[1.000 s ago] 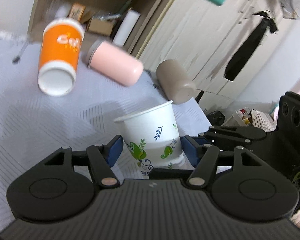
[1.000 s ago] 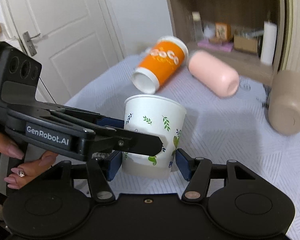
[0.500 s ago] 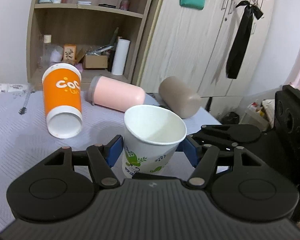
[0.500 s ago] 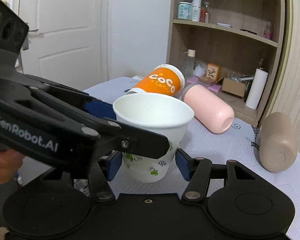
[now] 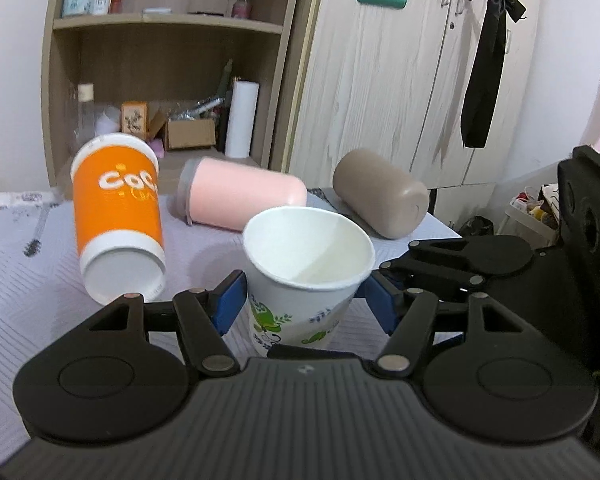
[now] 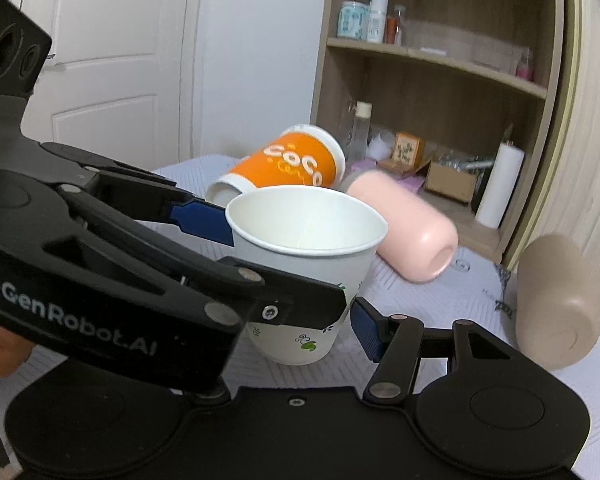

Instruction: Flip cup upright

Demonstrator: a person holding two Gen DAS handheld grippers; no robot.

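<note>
A white paper cup with green leaf print (image 5: 304,280) stands upright, mouth up, on the pale patterned tablecloth (image 5: 16,280). My left gripper (image 5: 304,306) straddles it, blue pads close to its sides with small gaps. In the right wrist view the cup (image 6: 304,264) sits between my right gripper's (image 6: 300,332) pads; the left gripper's arm crosses in front and hides the right gripper's left finger. Whether either pad pair touches the cup is unclear.
An orange "coco" cup (image 5: 116,220), a pink tumbler (image 5: 240,194) and a taupe tumbler (image 5: 380,194) lie on their sides behind the cup. A wooden shelf unit (image 5: 160,80) and wardrobe doors (image 5: 400,80) stand behind the table. The table edge is at the right.
The cup has gone from tilted to upright, and both wrist views have levelled out. Both grippers still bracket the cup.
</note>
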